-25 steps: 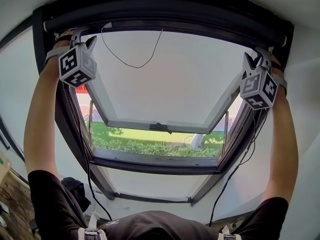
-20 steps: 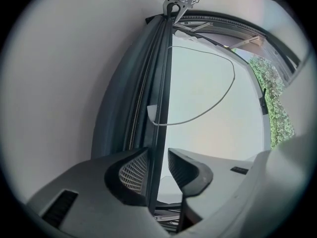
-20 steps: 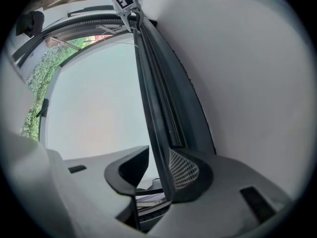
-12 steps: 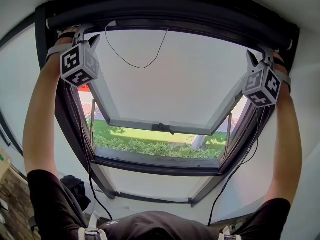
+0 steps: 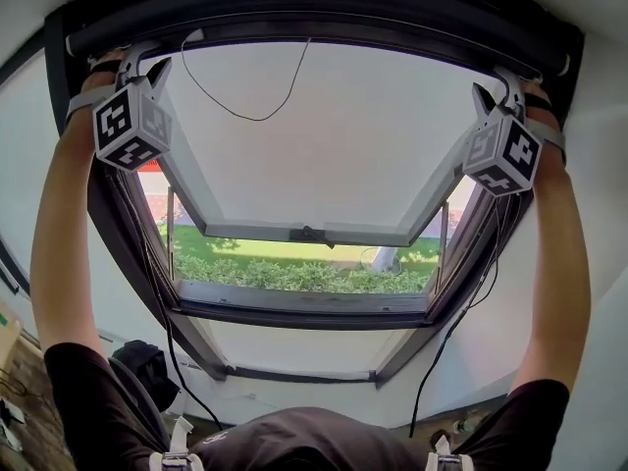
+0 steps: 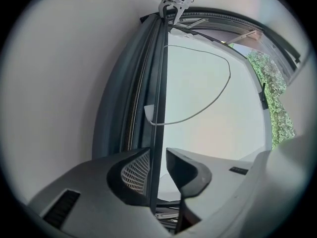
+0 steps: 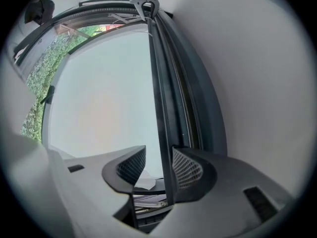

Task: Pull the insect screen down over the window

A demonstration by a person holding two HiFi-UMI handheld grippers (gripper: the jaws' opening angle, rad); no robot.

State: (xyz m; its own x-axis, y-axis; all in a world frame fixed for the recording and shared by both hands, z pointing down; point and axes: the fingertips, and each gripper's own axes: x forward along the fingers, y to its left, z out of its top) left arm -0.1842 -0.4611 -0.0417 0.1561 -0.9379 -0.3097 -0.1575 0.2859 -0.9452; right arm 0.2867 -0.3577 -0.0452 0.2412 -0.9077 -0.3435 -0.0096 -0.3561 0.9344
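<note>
The insect screen's dark pull bar [image 5: 324, 39] lies along the top of the roof window, under the dark cassette [image 5: 314, 8]. My left gripper [image 5: 145, 59] is at the bar's left end and my right gripper [image 5: 496, 86] at its right end. In the left gripper view the bar [image 6: 157, 108] runs between the jaws of the left gripper [image 6: 157, 155]. These have just been closing; the bar sits against one pad with a gap to the other. The right gripper [image 7: 159, 155] also straddles the bar [image 7: 163, 108]. Its jaws have just been opening, with a gap on one side.
The glass sash [image 5: 304, 234] is swung open outward, with grass and hedge [image 5: 294, 275] below it. A thin pull cord [image 5: 245, 116] hangs in a loop from the bar. White sloped wall surrounds the dark frame [image 5: 118, 253]. A black cable [image 5: 461, 322] trails from the right gripper.
The head view has shifted a little, so the window sits further left and higher. Both grippers stay at the top corners on the bar.
</note>
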